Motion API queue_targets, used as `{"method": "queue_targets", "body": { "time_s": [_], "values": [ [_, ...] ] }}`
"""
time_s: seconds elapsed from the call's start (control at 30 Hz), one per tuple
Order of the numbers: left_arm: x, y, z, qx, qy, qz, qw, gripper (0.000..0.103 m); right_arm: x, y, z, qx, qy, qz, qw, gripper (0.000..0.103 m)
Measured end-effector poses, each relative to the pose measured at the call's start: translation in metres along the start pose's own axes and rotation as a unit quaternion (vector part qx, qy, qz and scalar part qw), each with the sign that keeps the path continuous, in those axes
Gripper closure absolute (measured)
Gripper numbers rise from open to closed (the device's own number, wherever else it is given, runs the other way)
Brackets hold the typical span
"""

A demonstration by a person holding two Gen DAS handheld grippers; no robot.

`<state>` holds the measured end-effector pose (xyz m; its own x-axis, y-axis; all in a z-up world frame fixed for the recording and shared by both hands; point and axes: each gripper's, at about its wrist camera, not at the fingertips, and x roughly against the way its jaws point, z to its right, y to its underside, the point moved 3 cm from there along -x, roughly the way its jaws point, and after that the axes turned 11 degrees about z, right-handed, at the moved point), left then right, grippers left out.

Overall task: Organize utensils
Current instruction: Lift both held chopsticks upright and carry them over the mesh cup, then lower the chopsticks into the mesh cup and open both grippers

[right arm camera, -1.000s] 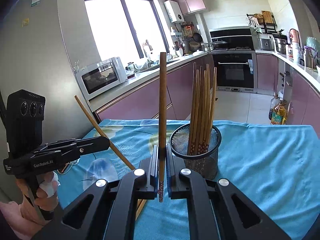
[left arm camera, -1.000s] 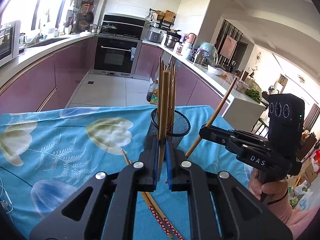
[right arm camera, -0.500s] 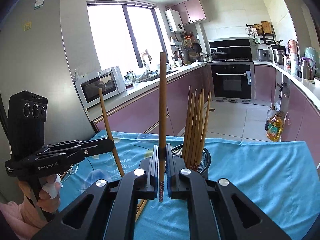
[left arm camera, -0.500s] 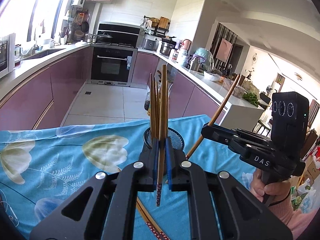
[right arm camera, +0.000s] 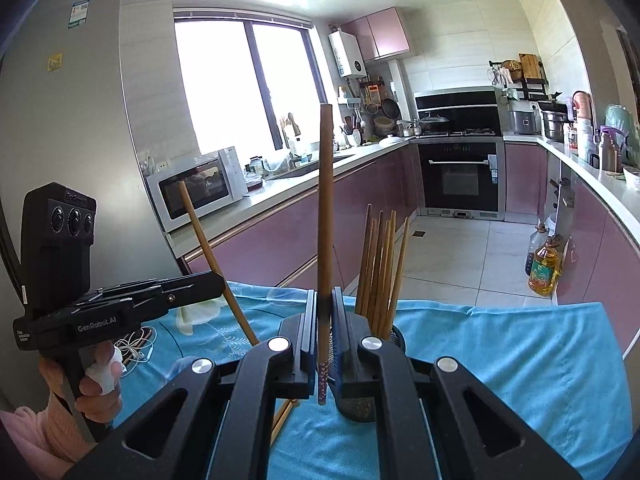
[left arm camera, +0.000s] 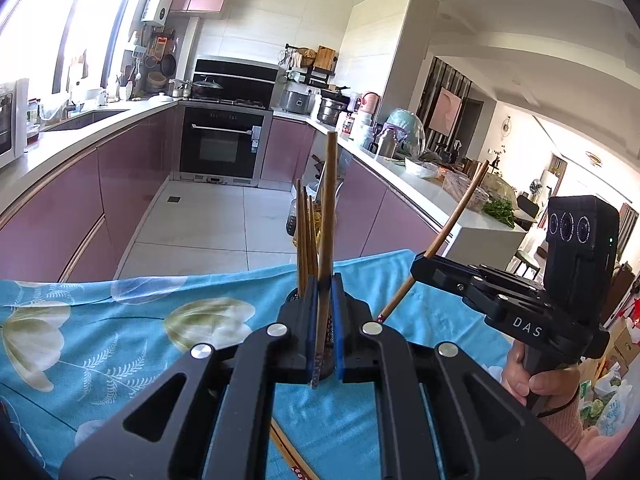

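Note:
My left gripper (left arm camera: 324, 300) is shut on a wooden chopstick (left arm camera: 327, 216) held upright, patterned end down. My right gripper (right arm camera: 325, 312) is shut on another wooden chopstick (right arm camera: 325, 208), also upright. The black mesh holder (right arm camera: 360, 400) stands on the blue tablecloth just right of my right fingers, with several chopsticks (right arm camera: 380, 264) standing in it. In the left wrist view the holder is mostly hidden behind my fingers; its chopsticks (left arm camera: 305, 240) rise above them. The right gripper also shows in the left wrist view (left arm camera: 418, 270), its chopstick (left arm camera: 448, 232) tilted. The left gripper shows in the right wrist view (right arm camera: 218, 280).
More chopsticks (left arm camera: 288, 452) lie on the blue flowered tablecloth (left arm camera: 120, 340) below my left gripper. A white cable (right arm camera: 136, 346) lies at the table's left. Beyond the table edge are the kitchen floor, purple cabinets and an oil bottle (right arm camera: 544, 266).
Both grippers have risen with their chopsticks, so the holder sits lower in both views. The left gripper has moved over the holder.

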<state>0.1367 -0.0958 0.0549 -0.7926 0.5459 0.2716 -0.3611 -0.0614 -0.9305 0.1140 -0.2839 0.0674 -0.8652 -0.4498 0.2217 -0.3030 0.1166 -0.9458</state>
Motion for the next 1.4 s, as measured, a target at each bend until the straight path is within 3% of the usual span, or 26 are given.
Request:
{"method": "queue_targets", "body": {
  "time_s": [1.4],
  "values": [
    [-0.017,-0.039,0.020,-0.030,0.000,0.023,0.9993,0.096,-0.017,-0.024,0.017,-0.005,0.019,0.025,0.999,0.097]
  ]
}}
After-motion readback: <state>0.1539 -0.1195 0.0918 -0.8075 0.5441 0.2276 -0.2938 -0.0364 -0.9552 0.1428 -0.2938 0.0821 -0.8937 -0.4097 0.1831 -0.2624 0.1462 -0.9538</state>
